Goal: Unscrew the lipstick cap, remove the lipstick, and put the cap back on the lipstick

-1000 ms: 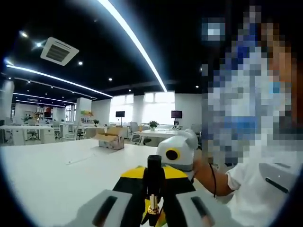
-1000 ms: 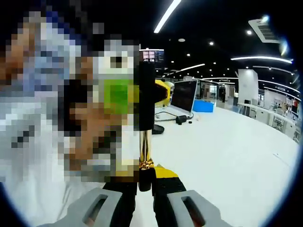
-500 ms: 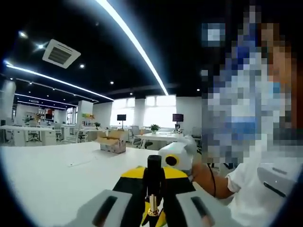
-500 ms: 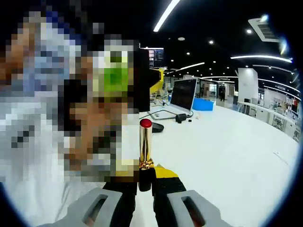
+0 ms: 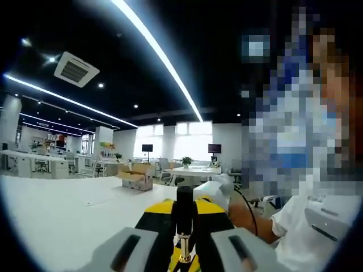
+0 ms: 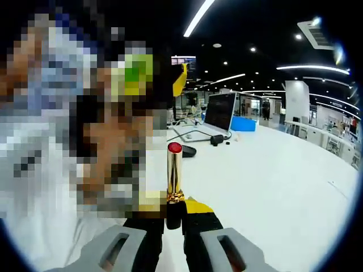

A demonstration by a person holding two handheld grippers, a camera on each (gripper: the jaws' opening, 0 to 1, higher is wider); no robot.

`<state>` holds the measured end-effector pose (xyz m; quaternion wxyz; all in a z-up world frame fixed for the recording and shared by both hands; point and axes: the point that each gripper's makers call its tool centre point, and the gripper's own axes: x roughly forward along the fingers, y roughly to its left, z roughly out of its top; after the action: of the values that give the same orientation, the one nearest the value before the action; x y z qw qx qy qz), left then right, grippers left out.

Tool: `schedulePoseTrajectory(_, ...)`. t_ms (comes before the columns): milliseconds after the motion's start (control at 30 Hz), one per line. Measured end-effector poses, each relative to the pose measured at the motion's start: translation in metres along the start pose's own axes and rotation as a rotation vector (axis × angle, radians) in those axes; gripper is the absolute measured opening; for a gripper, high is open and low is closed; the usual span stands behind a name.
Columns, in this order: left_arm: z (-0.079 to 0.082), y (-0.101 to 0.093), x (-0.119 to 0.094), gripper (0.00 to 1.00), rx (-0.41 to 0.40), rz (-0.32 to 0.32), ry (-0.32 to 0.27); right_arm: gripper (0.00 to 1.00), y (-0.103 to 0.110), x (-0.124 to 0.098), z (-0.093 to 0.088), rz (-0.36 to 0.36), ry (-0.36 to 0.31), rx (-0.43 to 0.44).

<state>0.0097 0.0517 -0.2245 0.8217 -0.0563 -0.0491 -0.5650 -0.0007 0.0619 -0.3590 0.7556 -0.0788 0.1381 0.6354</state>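
In the right gripper view my right gripper [image 6: 174, 214] is shut on the black base of the lipstick [image 6: 174, 175]. Its gold tube stands upright with the red tip bare at the top. Above it and slightly left hangs my left gripper [image 6: 170, 85], yellow and green, clear of the tip. In the left gripper view my left gripper [image 5: 184, 249] is shut on the black cap [image 5: 184, 207], which stands upright between the jaws. The white body of my right gripper [image 5: 218, 190] sits just behind the cap to the right.
A white table [image 6: 272, 181] stretches to the right, with an open laptop [image 6: 220, 113], a blue box [image 6: 245, 126] and a black mouse [image 6: 187, 152] on it. A cardboard box [image 5: 135, 177] stands on the far table. The person's white shirt [image 5: 309, 226] is close on the right.
The black cap has come off the lipstick, leaving the red tip bare. My left gripper has lifted away with the cap; the right gripper holds the lipstick still.
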Motion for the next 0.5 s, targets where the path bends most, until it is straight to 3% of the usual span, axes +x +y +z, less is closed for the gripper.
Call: schedulePoseTrajectory(500, 0.014, 0.014, -0.012, 0.13, 0.017, 0.054, -0.048, 0.11, 0.0, -0.001, 0.0, -0.001, 0.004, -0.008)
